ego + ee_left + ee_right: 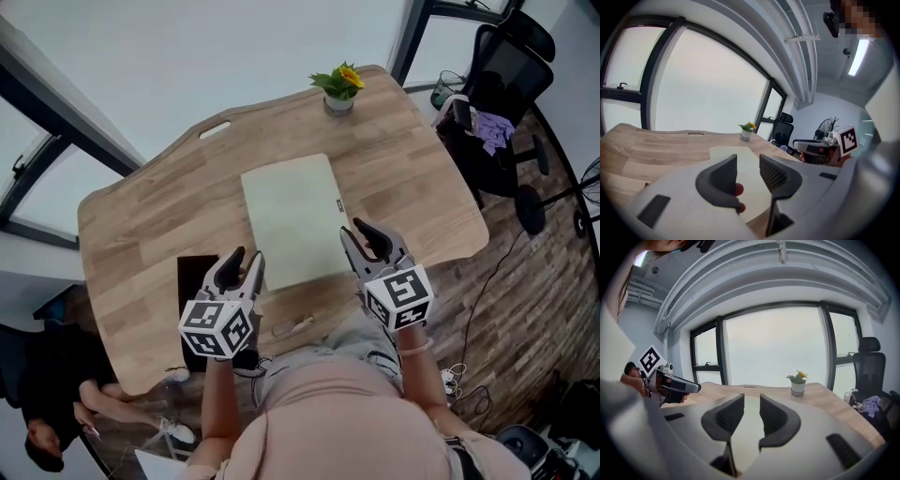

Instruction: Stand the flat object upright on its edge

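Desk (141, 225) of pale wood beneath broad windows (778, 343); flat board (291, 220) atop; left tongs (247, 255), right tongs (351, 227) slightly apart, empty

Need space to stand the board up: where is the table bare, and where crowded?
Bare wood: left of the board, out to the table edge, and right of it. Crowded: near edge, with left gripper, right gripper and a black object; flower pot at the far edge.
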`<state>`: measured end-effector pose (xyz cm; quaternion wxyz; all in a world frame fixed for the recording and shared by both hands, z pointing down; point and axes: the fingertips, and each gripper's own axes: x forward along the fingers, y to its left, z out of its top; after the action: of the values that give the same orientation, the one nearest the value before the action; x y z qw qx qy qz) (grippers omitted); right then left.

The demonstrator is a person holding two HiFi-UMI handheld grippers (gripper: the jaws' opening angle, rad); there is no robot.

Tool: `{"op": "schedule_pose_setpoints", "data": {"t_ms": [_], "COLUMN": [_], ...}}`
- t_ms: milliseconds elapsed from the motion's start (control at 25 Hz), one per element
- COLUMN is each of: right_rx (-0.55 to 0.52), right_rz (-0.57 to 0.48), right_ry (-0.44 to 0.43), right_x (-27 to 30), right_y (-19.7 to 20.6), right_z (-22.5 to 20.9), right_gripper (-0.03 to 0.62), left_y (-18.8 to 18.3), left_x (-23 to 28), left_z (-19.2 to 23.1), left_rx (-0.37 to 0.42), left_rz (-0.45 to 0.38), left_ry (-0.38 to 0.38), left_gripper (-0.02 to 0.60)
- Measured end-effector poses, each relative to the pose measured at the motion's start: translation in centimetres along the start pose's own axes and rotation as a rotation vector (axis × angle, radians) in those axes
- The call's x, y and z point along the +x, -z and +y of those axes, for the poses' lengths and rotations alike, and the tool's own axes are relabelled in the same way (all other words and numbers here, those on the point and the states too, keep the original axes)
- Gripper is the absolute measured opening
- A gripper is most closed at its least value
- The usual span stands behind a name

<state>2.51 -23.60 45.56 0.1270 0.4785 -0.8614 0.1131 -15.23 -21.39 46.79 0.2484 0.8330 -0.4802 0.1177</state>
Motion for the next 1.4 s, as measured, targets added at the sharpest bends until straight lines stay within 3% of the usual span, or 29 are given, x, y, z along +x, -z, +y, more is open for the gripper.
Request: {"op": "schedule_pose_setpoints", "data": {"t_ms": [320, 880, 1400], "right_rx": [0.011, 0.034, 0.083], "right_rz": [0.047, 0.155, 0.259], "right_ry": [-0.054, -0.131, -0.153], "right_x": [3.2, 7.8, 11.3], "right_y": [1.0, 4.3, 8.1], "right_z": [-2.2, -4.9, -6.3], "right_gripper": [0.095, 0.118, 0.143], "left_y": [0.1, 1.1, 3.2], "left_x": [2.9, 7.3, 9.7], "left_z": [1.6, 4.0, 7.0], "left_rx": [-0.052, -0.138, -0.21], "left_rz": [0.023, 0.079, 0.156], "left_ry": [-0.051, -0.078, -0.096], "left_gripper": [0.129, 0.149, 0.166]}}
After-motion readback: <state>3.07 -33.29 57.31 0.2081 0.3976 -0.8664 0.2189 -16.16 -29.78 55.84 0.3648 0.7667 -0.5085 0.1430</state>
